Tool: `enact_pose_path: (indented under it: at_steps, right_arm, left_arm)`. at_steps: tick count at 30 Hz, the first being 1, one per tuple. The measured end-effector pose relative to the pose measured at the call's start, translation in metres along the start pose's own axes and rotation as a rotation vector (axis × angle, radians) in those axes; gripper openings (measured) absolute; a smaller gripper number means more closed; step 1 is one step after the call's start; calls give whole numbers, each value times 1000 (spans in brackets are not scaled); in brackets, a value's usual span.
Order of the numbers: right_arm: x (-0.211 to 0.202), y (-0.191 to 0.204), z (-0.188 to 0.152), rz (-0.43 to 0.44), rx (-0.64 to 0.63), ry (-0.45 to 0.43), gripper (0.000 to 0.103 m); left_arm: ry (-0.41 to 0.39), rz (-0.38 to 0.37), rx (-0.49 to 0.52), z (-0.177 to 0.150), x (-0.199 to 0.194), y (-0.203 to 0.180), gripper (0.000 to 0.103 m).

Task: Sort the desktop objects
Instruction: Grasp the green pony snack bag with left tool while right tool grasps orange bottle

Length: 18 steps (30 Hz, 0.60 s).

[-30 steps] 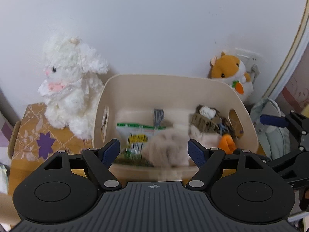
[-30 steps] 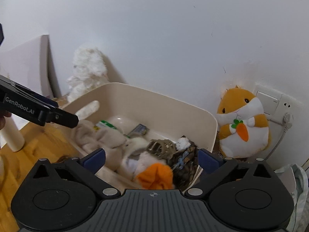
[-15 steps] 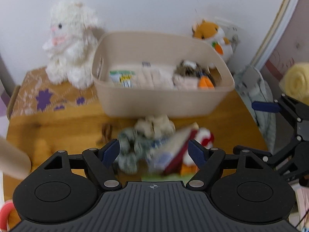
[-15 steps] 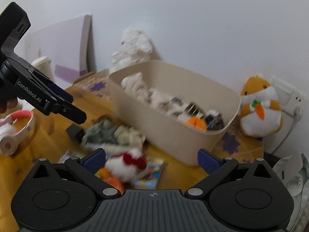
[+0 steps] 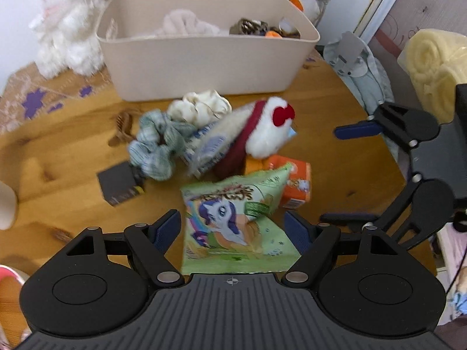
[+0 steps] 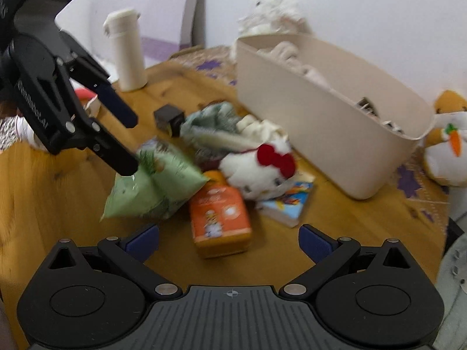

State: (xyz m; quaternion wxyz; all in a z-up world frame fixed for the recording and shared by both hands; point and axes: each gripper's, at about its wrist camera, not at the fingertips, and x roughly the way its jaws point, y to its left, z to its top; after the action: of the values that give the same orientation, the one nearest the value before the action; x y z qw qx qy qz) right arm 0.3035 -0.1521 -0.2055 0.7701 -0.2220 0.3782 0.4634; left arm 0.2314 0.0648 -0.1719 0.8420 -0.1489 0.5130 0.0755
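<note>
A beige bin (image 5: 204, 55) holding cloths and small toys stands at the back of the wooden table; it also shows in the right wrist view (image 6: 329, 134). In front of it lies a pile: a green pony snack bag (image 5: 236, 218), an orange box (image 6: 219, 218), a white plush with a red bow (image 6: 259, 169), a picture book (image 6: 289, 204), green and cream scrunchies (image 5: 157, 145), a black box (image 5: 119, 183). My left gripper (image 5: 233, 227) is open, its fingers either side of the snack bag. My right gripper (image 6: 229, 243) is open and empty, just short of the orange box.
A white fluffy rabbit (image 5: 67, 26) sits left of the bin on a patterned mat. An orange hamster plush (image 6: 449, 143) stands right of the bin. A white bottle (image 6: 127, 52) stands at the back left. A yellow rolled towel (image 5: 435, 67) lies off the table's right edge.
Both grippers have pulled back from over the bin and come down towards the pile on the table. The left one now straddles the green snack bag.
</note>
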Motion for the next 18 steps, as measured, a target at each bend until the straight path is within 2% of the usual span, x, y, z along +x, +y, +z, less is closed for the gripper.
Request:
enact_pose_path:
  at_steps: [7, 9, 18]
  right_arm:
    - [22, 9, 0, 11, -40, 34, 103]
    - [26, 9, -1, 8, -38, 35, 103]
    - [43, 9, 1, -8, -17, 28, 102]
  left_arm:
    - [33, -8, -17, 1, 24, 0, 79]
    - [31, -3, -19, 3, 28, 0, 83]
    - [62, 0, -33, 6, 48, 6, 85]
